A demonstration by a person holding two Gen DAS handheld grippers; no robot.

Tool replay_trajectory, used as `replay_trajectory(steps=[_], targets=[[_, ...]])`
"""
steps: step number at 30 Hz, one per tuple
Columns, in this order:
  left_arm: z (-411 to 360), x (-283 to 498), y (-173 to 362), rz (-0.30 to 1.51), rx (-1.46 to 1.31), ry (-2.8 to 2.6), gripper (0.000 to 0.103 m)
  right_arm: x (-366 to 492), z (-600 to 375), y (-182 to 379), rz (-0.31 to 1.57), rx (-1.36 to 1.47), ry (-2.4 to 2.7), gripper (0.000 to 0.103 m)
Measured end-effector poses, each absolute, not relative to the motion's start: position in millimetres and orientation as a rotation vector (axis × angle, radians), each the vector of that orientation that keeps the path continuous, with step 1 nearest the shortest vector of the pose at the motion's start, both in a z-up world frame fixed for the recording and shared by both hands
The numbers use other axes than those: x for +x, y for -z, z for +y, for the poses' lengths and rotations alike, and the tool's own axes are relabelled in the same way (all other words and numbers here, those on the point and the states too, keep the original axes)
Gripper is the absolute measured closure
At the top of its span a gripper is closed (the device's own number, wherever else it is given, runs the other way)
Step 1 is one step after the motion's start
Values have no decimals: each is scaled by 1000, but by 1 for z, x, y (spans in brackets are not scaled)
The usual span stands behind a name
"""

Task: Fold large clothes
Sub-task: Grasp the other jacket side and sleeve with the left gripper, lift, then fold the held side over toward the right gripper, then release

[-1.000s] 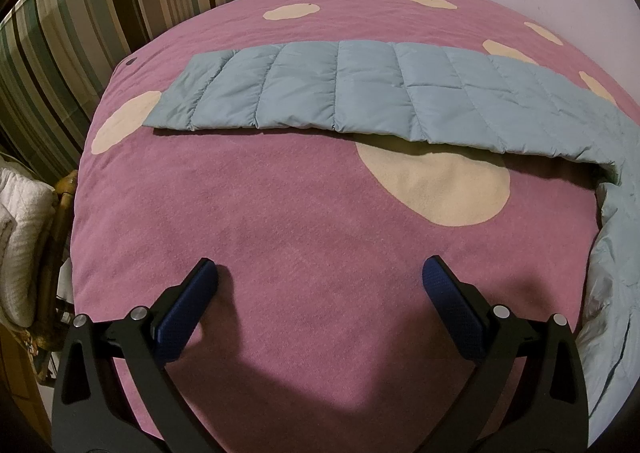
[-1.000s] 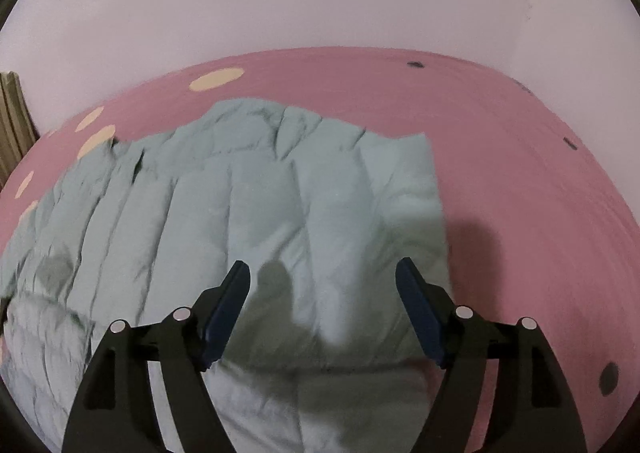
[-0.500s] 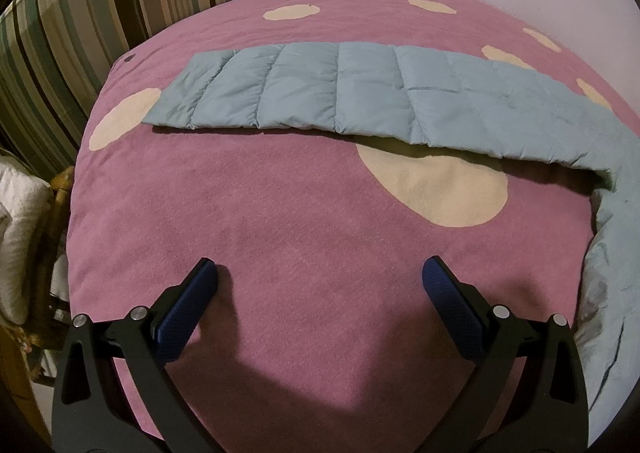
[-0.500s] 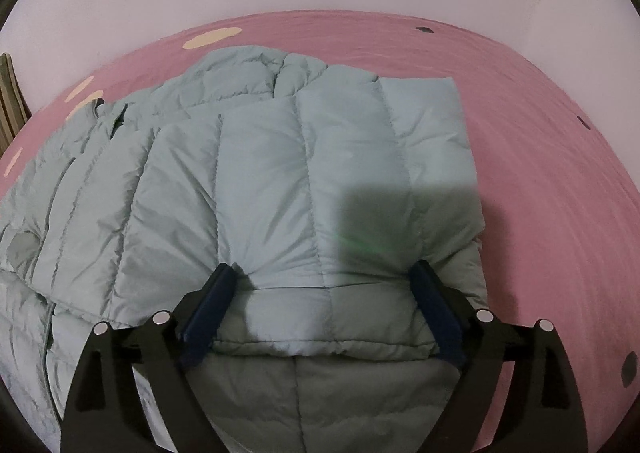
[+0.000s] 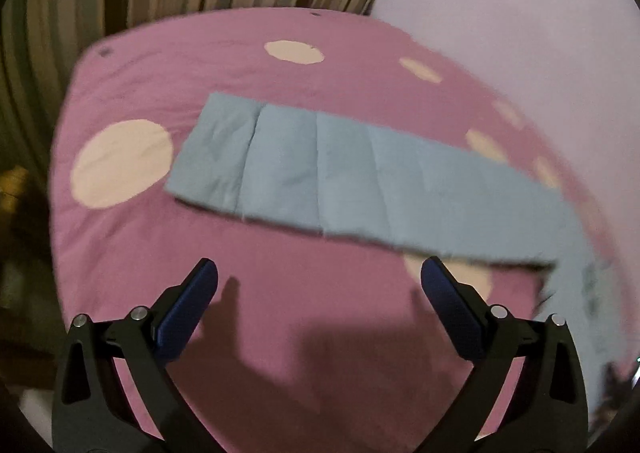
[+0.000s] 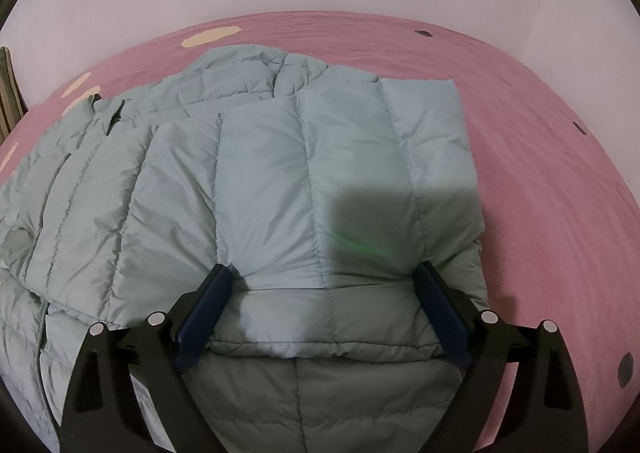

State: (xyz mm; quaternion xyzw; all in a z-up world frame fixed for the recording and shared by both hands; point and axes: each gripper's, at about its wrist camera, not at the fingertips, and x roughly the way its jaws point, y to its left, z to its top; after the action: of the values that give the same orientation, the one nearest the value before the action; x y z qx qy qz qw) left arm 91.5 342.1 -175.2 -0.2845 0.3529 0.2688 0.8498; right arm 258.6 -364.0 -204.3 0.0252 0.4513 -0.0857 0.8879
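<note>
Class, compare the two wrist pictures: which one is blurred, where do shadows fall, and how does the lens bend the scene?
Left wrist view: motion-smeared, the sleeve and cream spots soft-edged, dark gripper shadows on the pink bedspread. Right wrist view: sharp, a square shadow and a faint green glint on the jacket. Both views: fisheye curves the bed edge, with black corners.

No text, label, brand, number or sign can be read on anything in these two views.
</note>
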Motion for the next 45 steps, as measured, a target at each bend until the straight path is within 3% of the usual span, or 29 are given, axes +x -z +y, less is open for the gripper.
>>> replay_trajectory(steps=[4, 12, 13, 14, 17, 20, 22, 34, 45], targets=[[381, 80, 177, 665, -736, -508, 15, 258, -364, 204, 937, 45, 187, 10], [422, 79, 202, 632, -911, -500, 16, 258, -363, 205, 935, 42, 190, 10], [423, 81, 201, 626, -912, -512, 24, 258, -364, 205, 935, 42, 190, 10], [425, 81, 202, 623, -915, -519, 39, 258, -363, 205, 935, 41, 190, 10], [427, 88, 207, 631, -927, -520, 72, 259, -364, 205, 935, 41, 189, 10], [429, 91, 212, 635, -925, -536, 91, 258, -363, 205, 935, 42, 189, 10], [430, 92, 210, 631, -901, -557, 98, 258, -363, 205, 935, 42, 189, 10], [363, 156, 142, 598, -570, -486, 99, 257, -362, 205, 934, 43, 191, 10], [218, 243, 110, 632, -384, -183, 99, 257, -362, 204, 933, 45, 191, 10]])
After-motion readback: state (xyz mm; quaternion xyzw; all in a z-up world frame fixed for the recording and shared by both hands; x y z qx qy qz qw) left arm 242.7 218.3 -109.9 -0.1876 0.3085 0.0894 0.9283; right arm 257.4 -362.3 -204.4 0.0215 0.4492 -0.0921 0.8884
